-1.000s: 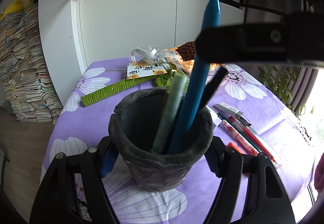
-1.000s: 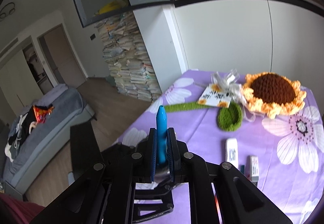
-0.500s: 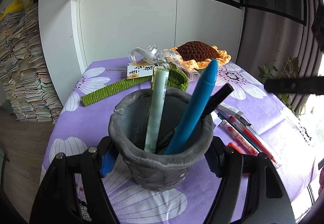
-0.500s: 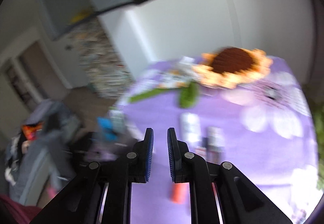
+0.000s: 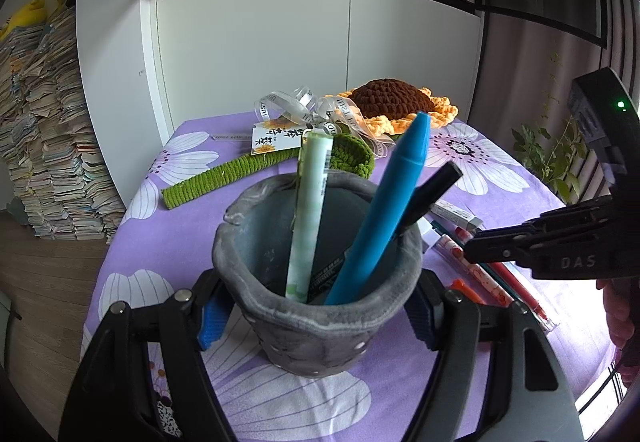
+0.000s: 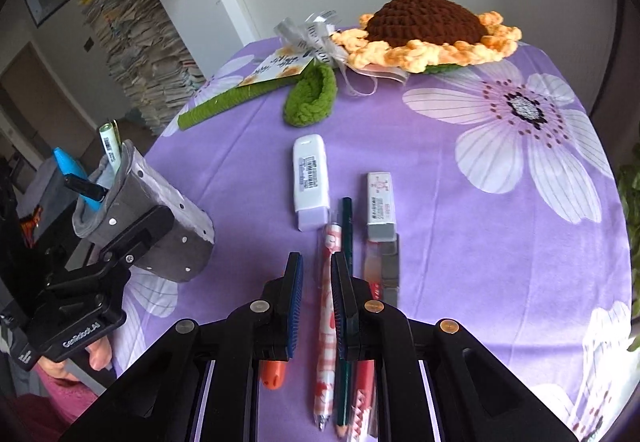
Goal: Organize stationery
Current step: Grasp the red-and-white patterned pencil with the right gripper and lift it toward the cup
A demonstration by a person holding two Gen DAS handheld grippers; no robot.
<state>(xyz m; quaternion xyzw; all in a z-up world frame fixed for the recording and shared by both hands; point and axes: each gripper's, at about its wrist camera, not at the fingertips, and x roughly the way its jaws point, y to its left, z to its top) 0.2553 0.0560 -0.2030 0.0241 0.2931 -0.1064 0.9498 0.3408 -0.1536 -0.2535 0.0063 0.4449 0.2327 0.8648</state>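
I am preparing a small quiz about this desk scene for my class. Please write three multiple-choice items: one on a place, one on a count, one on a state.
1. Where is the blue pen?
A. In the grey pen holder
B. Flat on the tablecloth
C. On the crochet sunflower

2. How many writing items stand in the pen holder?
A. Two
B. Three
C. Five

3. What is the state of the left tool?
A. Open and empty
B. Closed on the pen holder
C. Closed on a red pen

Answers:
1 A: the blue pen leans inside the holder, its tip above the rim.
2 B: a pale green pen, the blue pen and a black marker stand in it.
3 B: its two fingers press on opposite sides of the holder.
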